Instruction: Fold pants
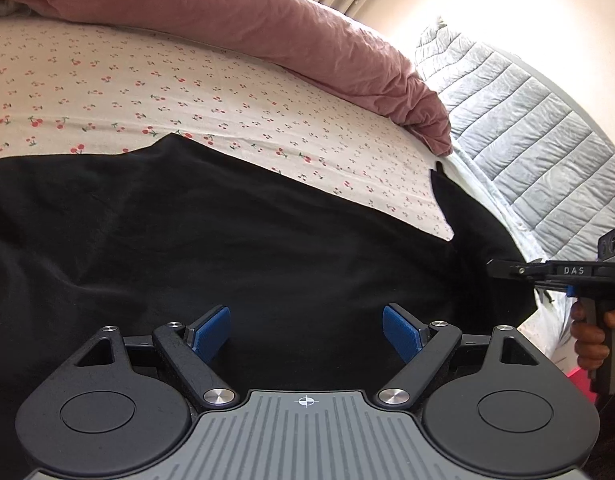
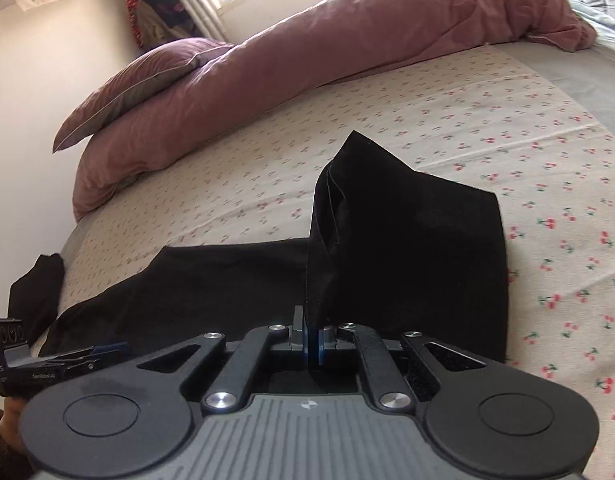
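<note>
Pants (image 2: 407, 248) hang pinched in right tongs (image 2: 312, 344), beneath spread left tongs (image 1: 306, 334).

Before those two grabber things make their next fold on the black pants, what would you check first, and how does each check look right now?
1. Right gripper pinches the black pants: ok, fingers shut on a raised fold.
2. Left gripper ready to grab: ok, fingers open over the cloth, holding nothing.
3. Pants lie flat: not ok, one part lifted and bunched.
4. Cherry-print sheet free beyond the pants: ok.
5. Pink duvet out of the way: ok, apart from the pants.
6. Grip depth: cannot tell.
</note>
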Motion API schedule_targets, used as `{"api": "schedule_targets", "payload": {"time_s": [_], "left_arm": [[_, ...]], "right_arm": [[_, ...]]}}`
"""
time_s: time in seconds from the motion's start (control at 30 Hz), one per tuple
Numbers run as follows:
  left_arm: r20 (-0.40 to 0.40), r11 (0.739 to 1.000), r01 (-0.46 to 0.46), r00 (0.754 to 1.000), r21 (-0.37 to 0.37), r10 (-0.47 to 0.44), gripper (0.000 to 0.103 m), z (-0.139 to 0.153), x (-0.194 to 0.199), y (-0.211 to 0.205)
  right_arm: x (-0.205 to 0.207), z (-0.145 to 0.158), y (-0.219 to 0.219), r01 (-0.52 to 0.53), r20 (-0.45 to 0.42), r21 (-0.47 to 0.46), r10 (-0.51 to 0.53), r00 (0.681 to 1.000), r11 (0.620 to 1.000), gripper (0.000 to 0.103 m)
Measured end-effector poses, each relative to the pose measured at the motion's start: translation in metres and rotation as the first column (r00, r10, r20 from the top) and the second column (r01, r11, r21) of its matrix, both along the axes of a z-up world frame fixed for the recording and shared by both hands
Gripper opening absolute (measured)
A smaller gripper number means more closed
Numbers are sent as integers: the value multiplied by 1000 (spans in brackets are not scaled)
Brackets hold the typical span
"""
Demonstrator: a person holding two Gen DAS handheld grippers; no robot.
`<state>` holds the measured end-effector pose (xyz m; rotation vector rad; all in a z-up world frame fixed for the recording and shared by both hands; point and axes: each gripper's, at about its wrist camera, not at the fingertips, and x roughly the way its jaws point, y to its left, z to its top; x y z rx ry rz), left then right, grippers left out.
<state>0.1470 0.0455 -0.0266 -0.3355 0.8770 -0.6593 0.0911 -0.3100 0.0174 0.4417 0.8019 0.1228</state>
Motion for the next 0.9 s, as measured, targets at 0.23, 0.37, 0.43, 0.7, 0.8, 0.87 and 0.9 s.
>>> {"api": "schedule_targets", "payload": {"time_s": [0.23,0.37,0.43,0.7,0.8,0.87,0.9], "left_arm": [[-62,989,-55,997,-136,47,81,-6,14,16],[-104,975,-70,993,-209,49,75,-12,23,21],[-128,969,-84,990,-232,55,74,-16,28,22],[-212,961,-136,974,-242,85,51,-34,43,17],[-202,968,-137,975,-209,94,40,-36,43,13],[-186,974,-139,977,-179,105,33,-36,42,11],[-170,977,-139,979,-158,112,27,-35,41,8]], "right_arm": [[44,-20,99,-237,-76,39,239,968,971,7],[50,-26,134,-306,-110,52,310,944,950,8],[52,-28,148,-329,-115,65,334,936,942,10],[46,-24,164,-435,-93,194,458,884,879,29],[36,-14,156,-449,-59,199,468,882,871,33],[32,-9,150,-439,-49,163,451,891,884,35],[31,-9,146,-426,-50,136,436,899,894,35]]}}
